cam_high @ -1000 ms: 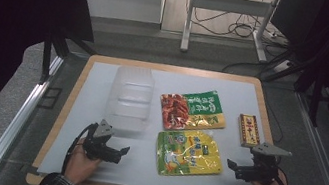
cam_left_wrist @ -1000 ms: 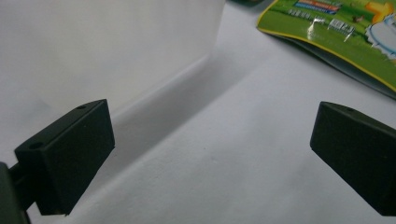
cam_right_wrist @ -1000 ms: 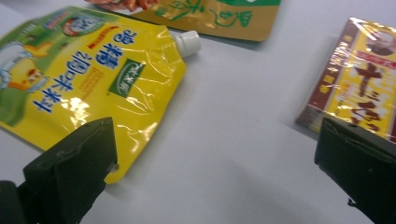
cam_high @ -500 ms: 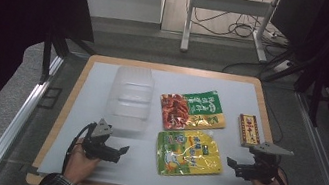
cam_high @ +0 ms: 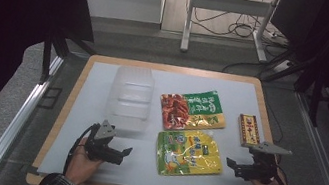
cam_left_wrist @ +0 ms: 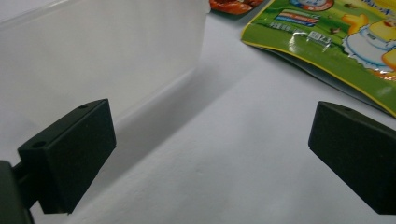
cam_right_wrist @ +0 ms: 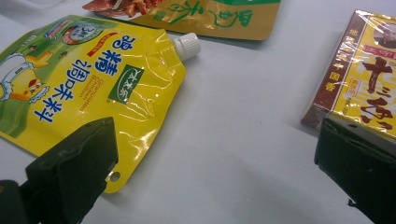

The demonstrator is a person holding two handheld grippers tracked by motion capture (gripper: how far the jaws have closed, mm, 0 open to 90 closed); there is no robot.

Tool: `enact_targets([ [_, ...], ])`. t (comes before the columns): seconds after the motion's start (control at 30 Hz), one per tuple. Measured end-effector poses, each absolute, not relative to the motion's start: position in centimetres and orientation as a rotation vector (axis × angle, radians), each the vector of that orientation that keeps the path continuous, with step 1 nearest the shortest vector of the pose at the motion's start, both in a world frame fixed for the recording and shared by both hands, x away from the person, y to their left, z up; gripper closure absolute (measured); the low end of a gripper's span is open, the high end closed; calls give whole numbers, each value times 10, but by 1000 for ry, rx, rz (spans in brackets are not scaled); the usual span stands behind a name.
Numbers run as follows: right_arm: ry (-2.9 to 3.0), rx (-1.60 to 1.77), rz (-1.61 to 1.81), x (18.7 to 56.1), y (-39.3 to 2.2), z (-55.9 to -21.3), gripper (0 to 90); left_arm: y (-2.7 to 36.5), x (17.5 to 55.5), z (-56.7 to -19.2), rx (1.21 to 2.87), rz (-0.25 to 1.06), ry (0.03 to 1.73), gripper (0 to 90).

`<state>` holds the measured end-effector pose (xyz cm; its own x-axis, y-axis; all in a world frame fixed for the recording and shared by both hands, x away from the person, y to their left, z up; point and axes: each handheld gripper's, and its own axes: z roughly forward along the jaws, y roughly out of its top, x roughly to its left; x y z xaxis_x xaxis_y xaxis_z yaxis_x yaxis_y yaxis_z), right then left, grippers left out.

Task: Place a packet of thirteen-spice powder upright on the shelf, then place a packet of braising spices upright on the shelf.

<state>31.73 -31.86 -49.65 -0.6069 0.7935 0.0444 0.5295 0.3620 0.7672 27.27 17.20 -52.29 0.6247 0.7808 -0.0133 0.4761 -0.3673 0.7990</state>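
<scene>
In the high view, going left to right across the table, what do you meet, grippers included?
Left gripper → clear plastic container → yellow spout pouch → right gripper → small yellow-and-brown box. The green-and-red pouch sits behind the yellow one over the same stretch, so I left it out.

We see a yellow-green spouted pouch (cam_high: 189, 152) lying flat on the white mat, its white screw cap (cam_right_wrist: 187, 45) pointing away from us and its printed face up, glossy and slightly creased. Taking the pouch as our landmark, a clear plastic container (cam_high: 130, 98) stands to its left and a little farther back, empty and upright. A flat red-and-yellow box (cam_high: 248, 130), wrapped in film, lies to the pouch's right, apart from it.
</scene>
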Motion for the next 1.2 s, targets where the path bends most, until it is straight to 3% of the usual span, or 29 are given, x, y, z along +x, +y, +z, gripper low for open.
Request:
enact_targets([
  [0.27, 2283, 1175, 1114, 317, -318, -496, 0, 163, 272, -520, 2026, 440, 947, 5],
  [0.47, 2274, 1178, 1125, 317, -318, -496, 0, 155, 270, -519, 2077, 448, 919, 61],
  [0.83, 2290, 1161, 1103, 316, -313, -496, 0, 131, 272, -519, 2152, 436, 819, 261],
  [1.2, 2297, 1179, 1076, 317, -312, -498, 0, 105, 279, -520, 2128, 339, 739, 486],
])
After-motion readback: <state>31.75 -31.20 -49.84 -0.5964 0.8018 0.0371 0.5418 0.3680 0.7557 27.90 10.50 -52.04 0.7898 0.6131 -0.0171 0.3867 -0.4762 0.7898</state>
